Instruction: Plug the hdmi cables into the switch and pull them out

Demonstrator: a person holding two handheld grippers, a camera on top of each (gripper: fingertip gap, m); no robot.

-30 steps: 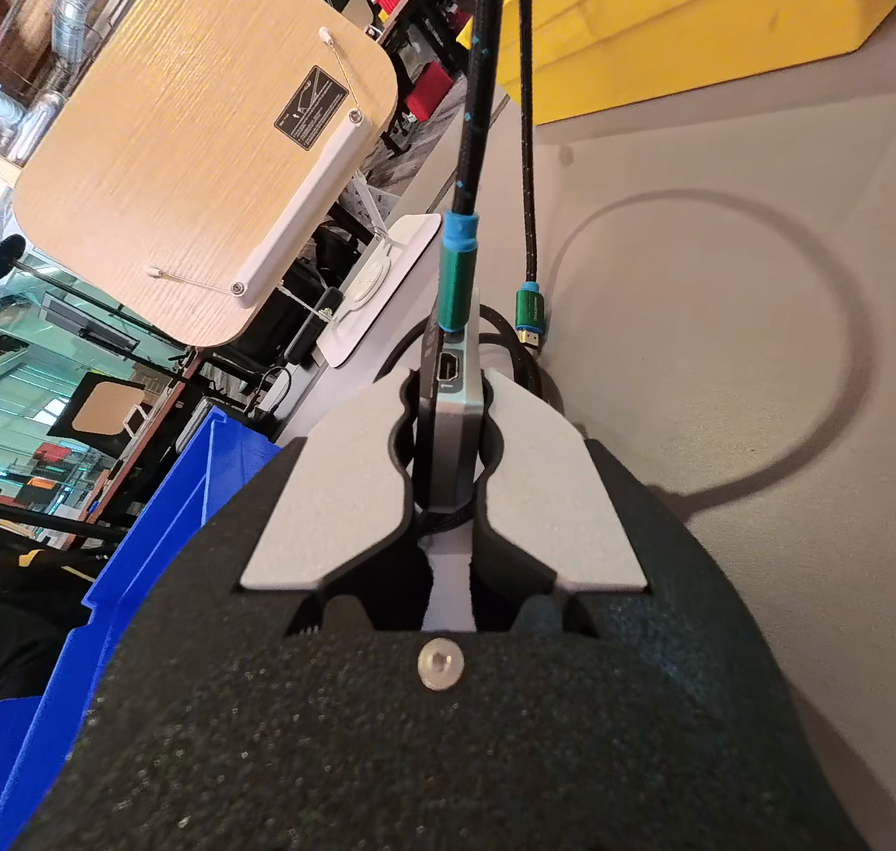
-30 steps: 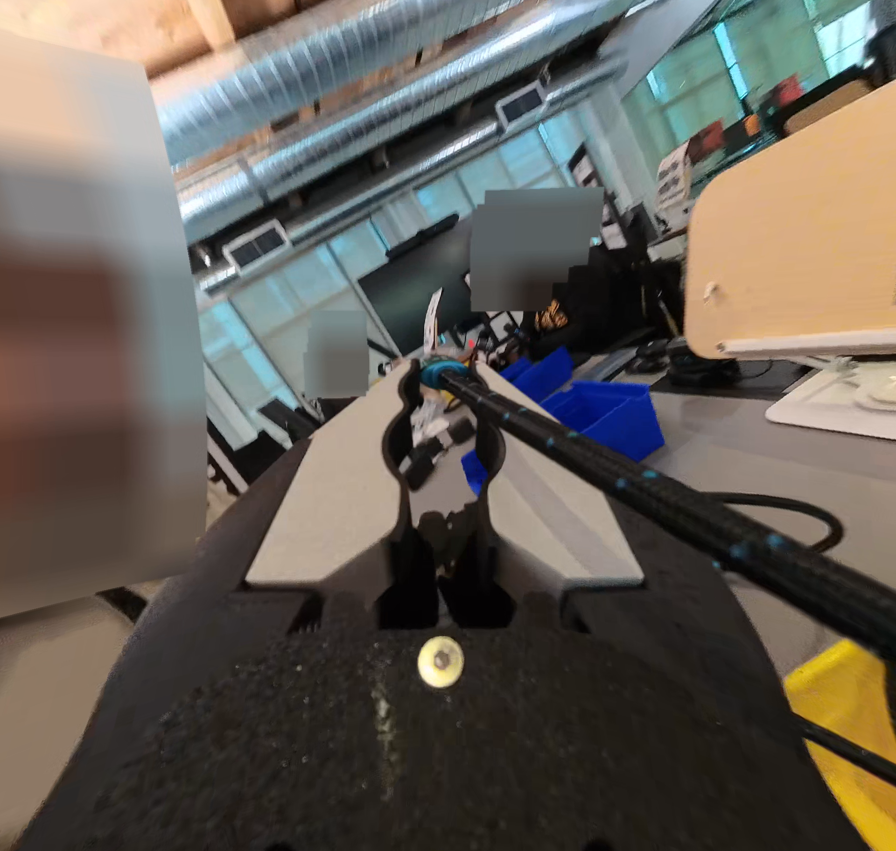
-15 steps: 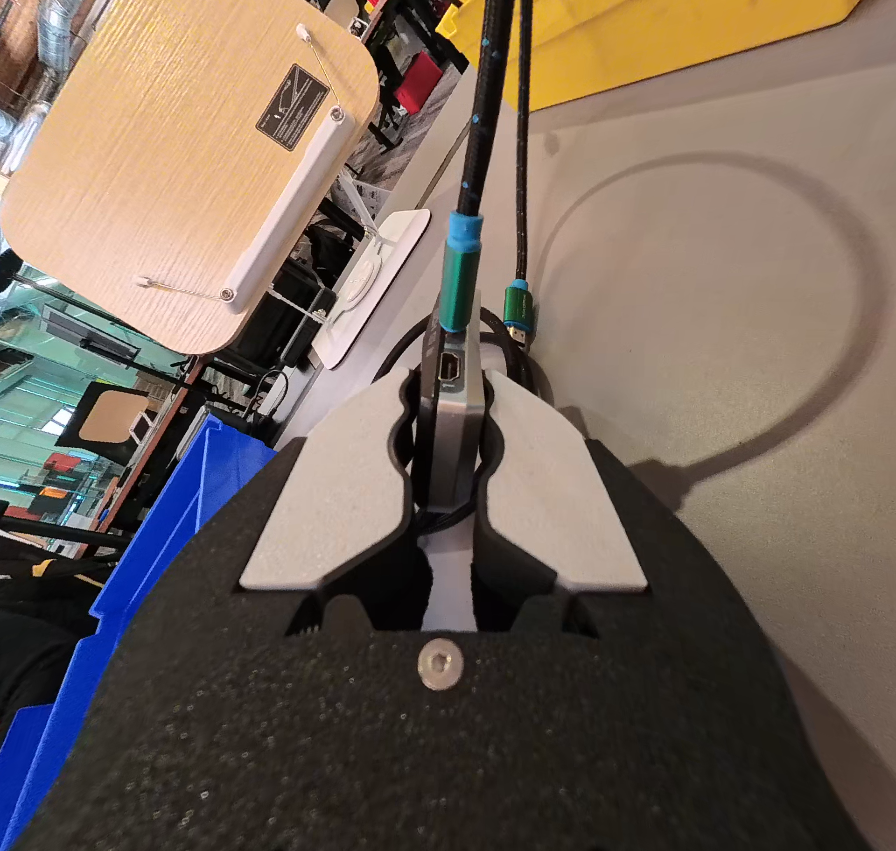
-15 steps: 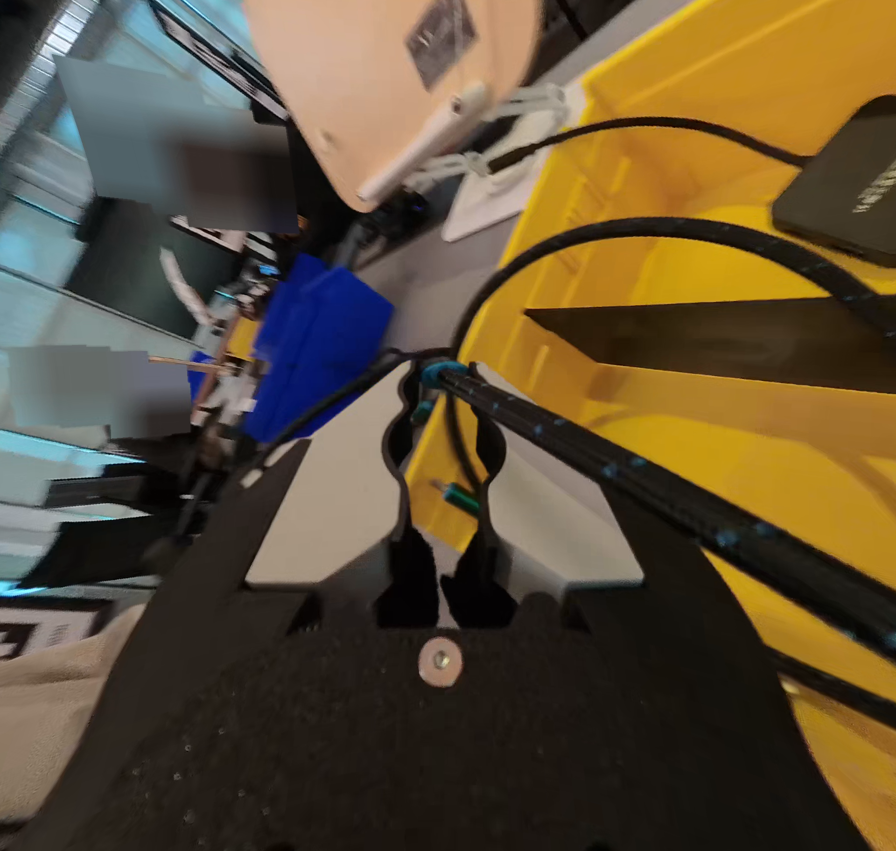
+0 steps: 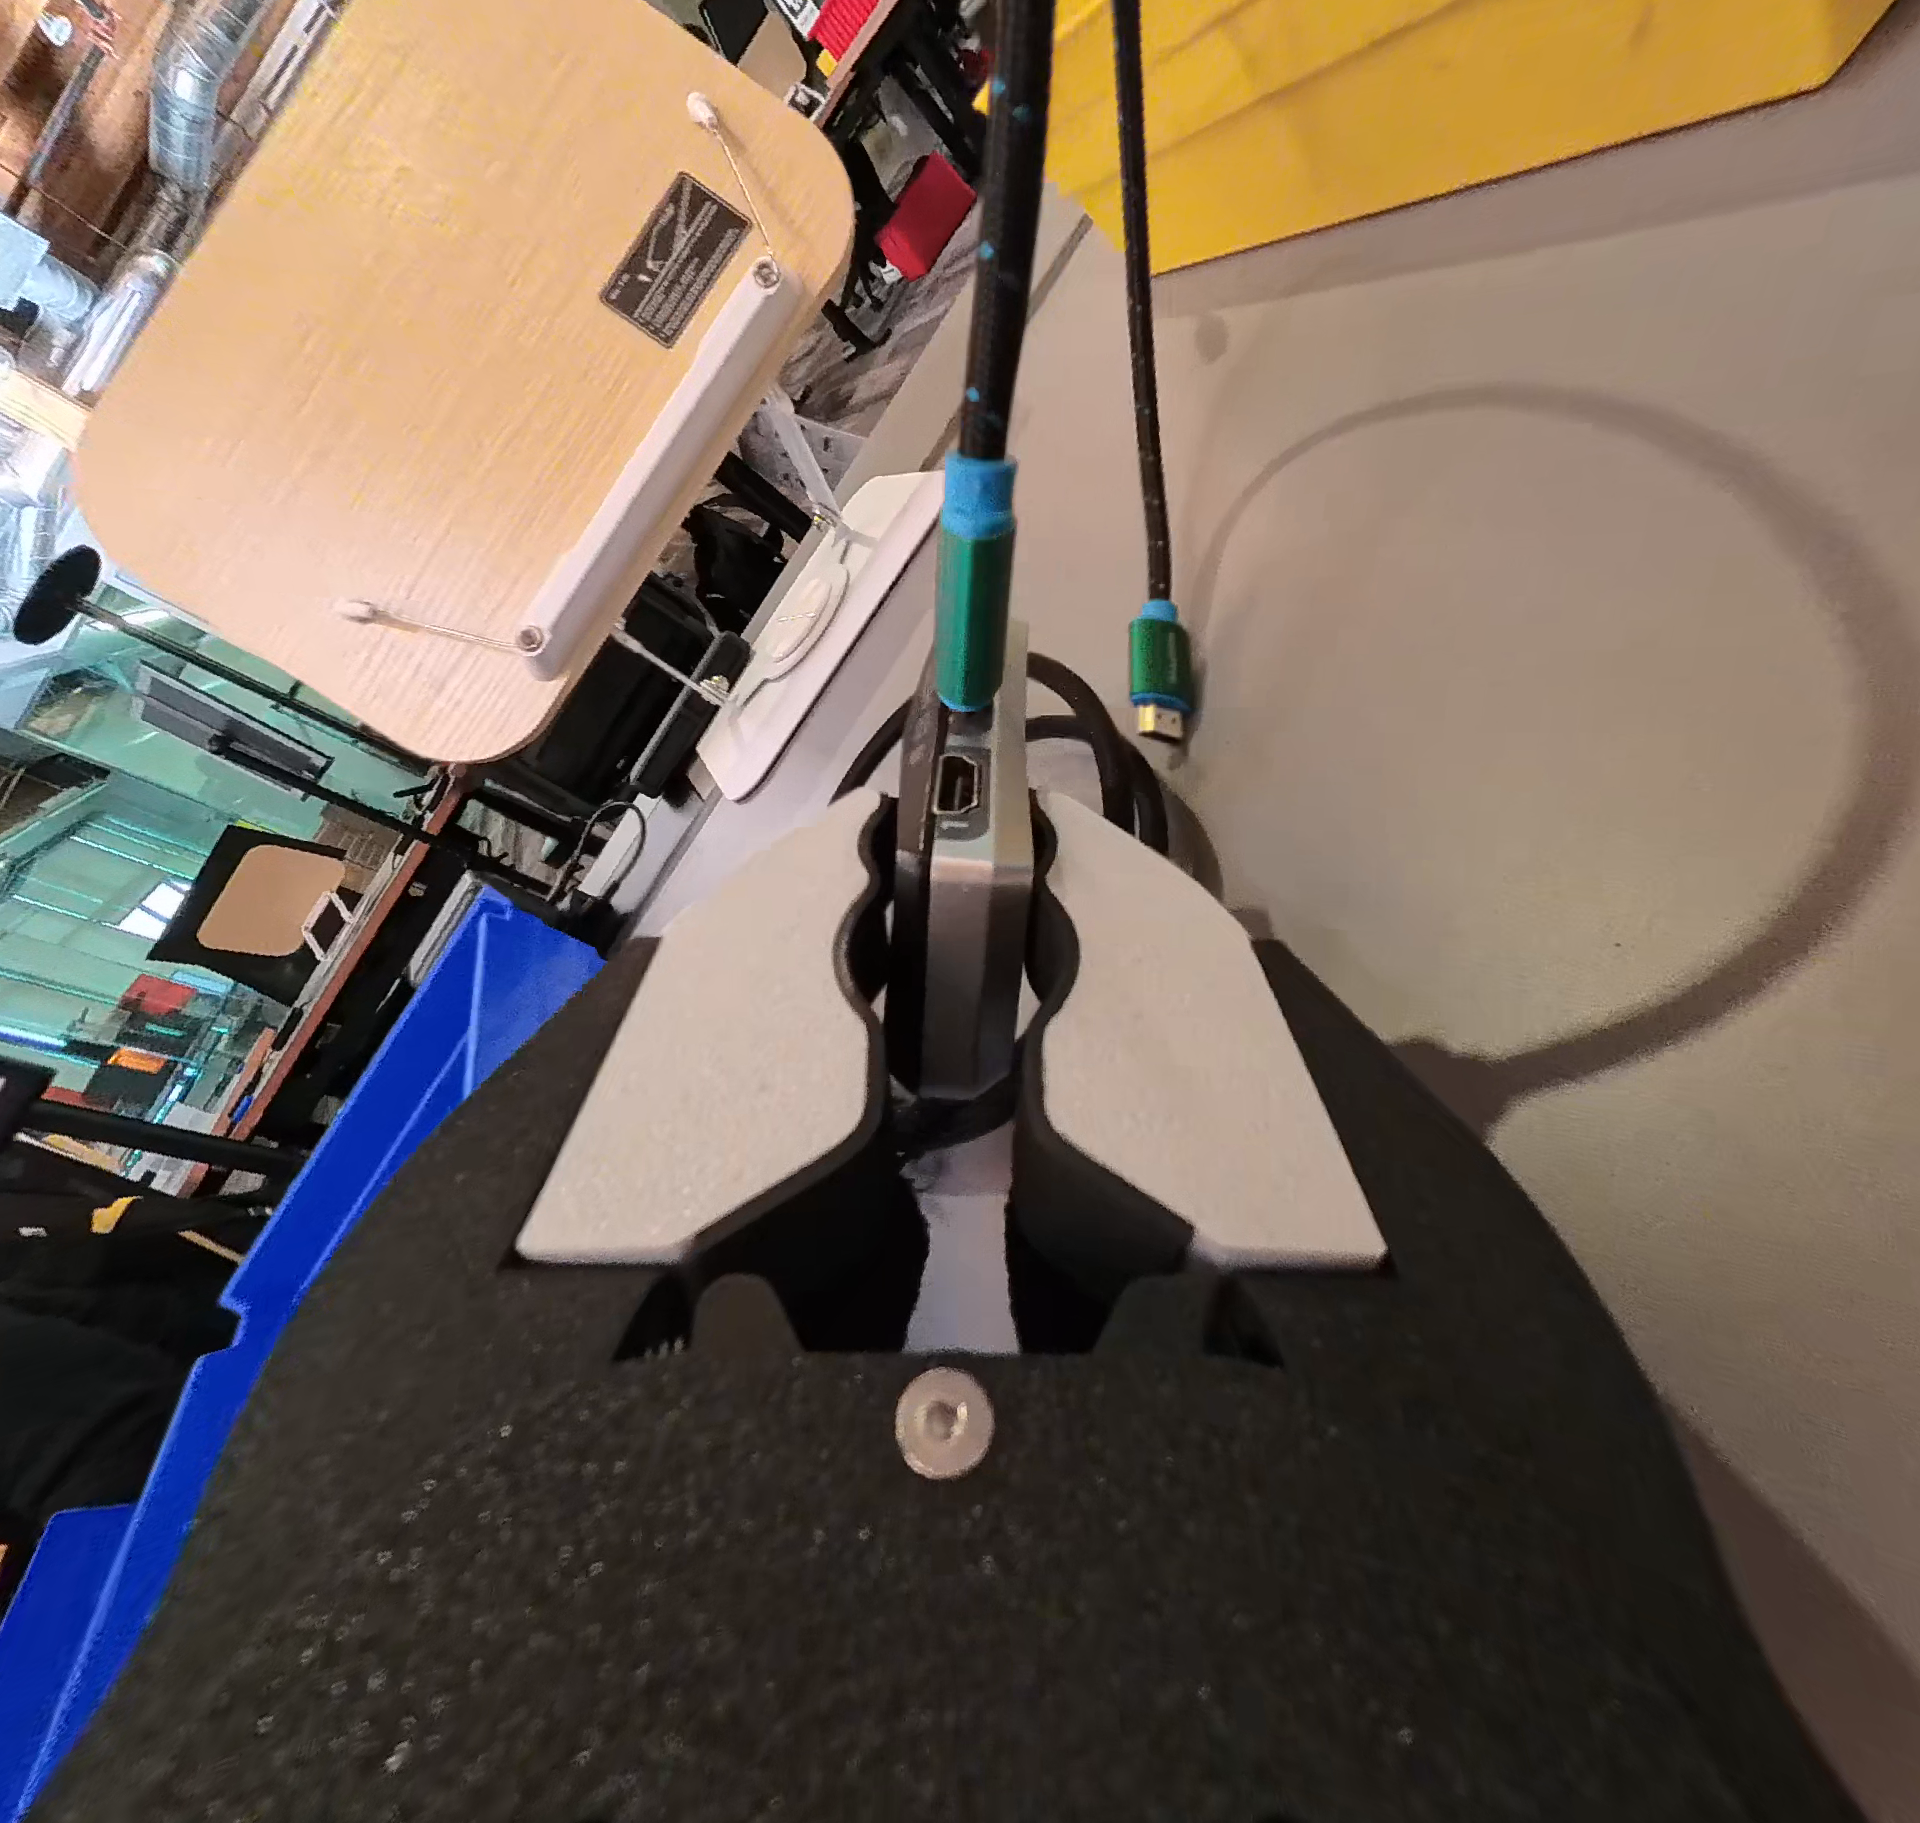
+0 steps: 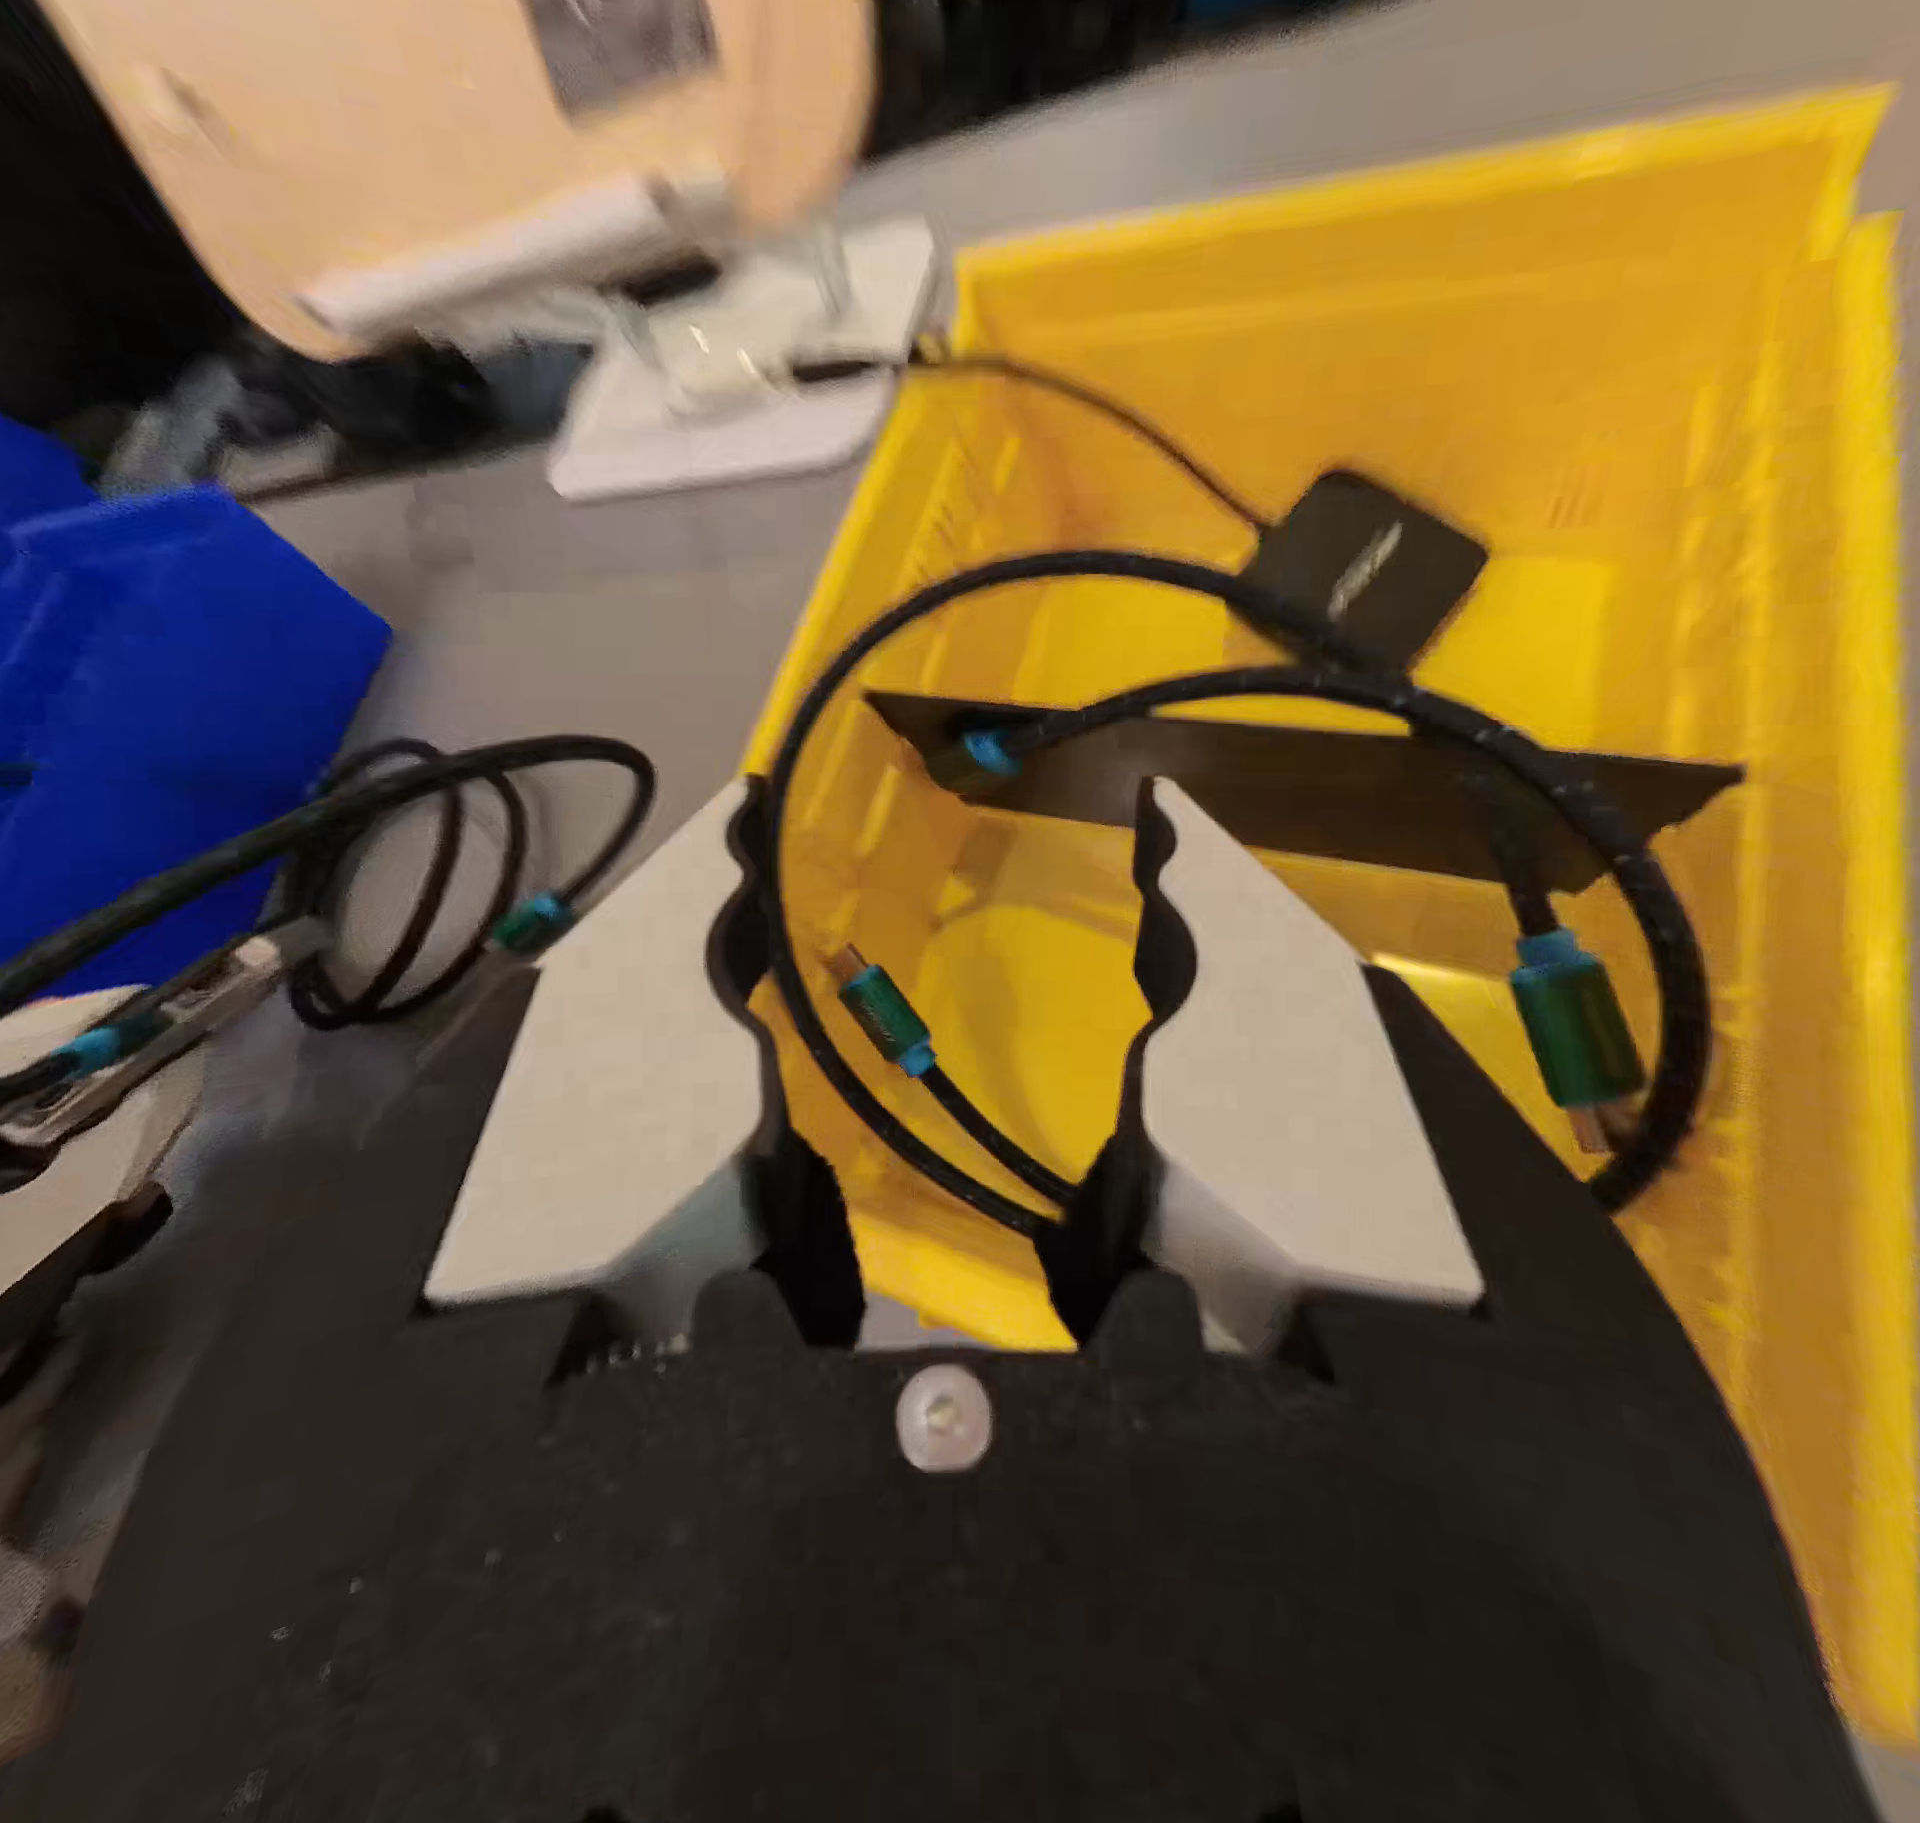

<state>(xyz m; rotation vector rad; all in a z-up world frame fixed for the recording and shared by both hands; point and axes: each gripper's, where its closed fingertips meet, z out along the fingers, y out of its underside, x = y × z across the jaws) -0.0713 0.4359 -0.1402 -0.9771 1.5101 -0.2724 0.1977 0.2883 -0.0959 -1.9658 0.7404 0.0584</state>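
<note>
My left gripper [image 5: 961,817] is shut on the grey HDMI switch [image 5: 961,900], held on edge above the table. One green HDMI plug [image 5: 971,620] with a blue collar sits in the switch's upper port; the port below it is empty. A second green plug [image 5: 1162,656] hangs loose just right of the switch. My right gripper [image 6: 951,797] is open and empty above the yellow bin [image 6: 1455,173]. Braided cables with green plugs [image 6: 883,1010] and a flat black box [image 6: 1366,568] lie in the bin. The switch [image 6: 208,994] shows at far left in the blurred right wrist view.
A wooden board on a white stand [image 5: 457,319] rises at the left. A blue bin [image 5: 343,1202] stands beside the left gripper. The yellow bin [image 5: 1455,38] is at the back right. A coiled black cable [image 6: 468,838] lies on the grey table [image 5: 1558,734]. The grippers' ends are close to 30 cm from one another.
The right gripper has swung from facing the room to over the yellow bin, opened, and let go of the braided cable. The left gripper keeps holding the switch, nearly still.
</note>
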